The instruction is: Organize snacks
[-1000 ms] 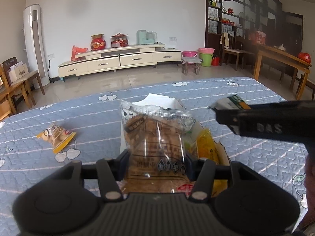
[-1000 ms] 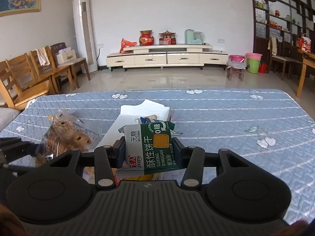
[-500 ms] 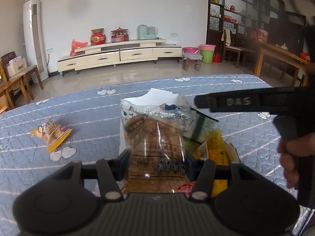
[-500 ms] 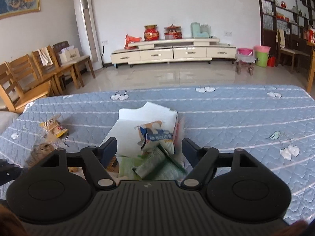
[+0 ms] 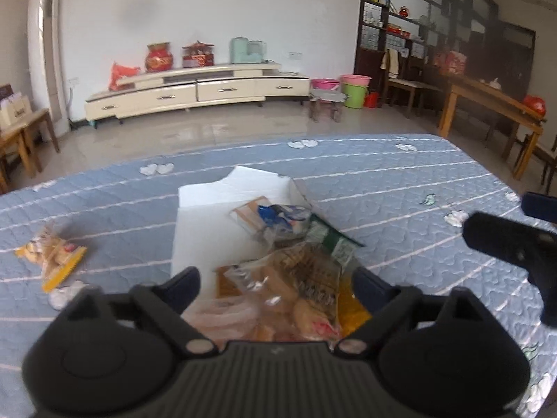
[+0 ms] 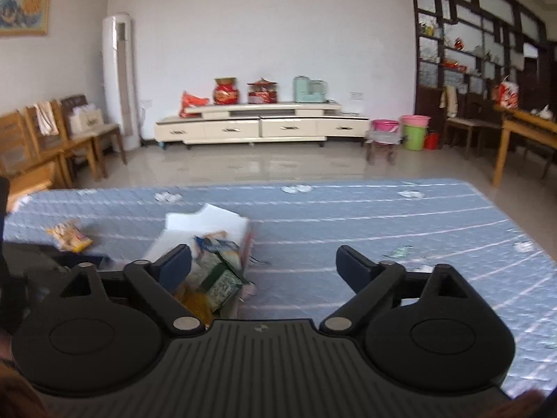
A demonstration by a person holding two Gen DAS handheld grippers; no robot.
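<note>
A cream TV cabinet (image 6: 261, 127) is lining the white back wall, carrying a red jar (image 6: 227, 90) and a mint-green appliance (image 6: 309, 89). A tall white air conditioner (image 6: 118, 80) is standing in the corner beside wooden chairs (image 6: 41, 146), while pink and green buckets (image 6: 414, 132) are sitting near dark shelving (image 6: 470, 52).

Right gripper (image 6: 263, 266) jaws just opened wide, nothing between. White box (image 6: 209, 224) of snacks at centre-left. Loose yellow packet (image 6: 69, 235) far left.
</note>
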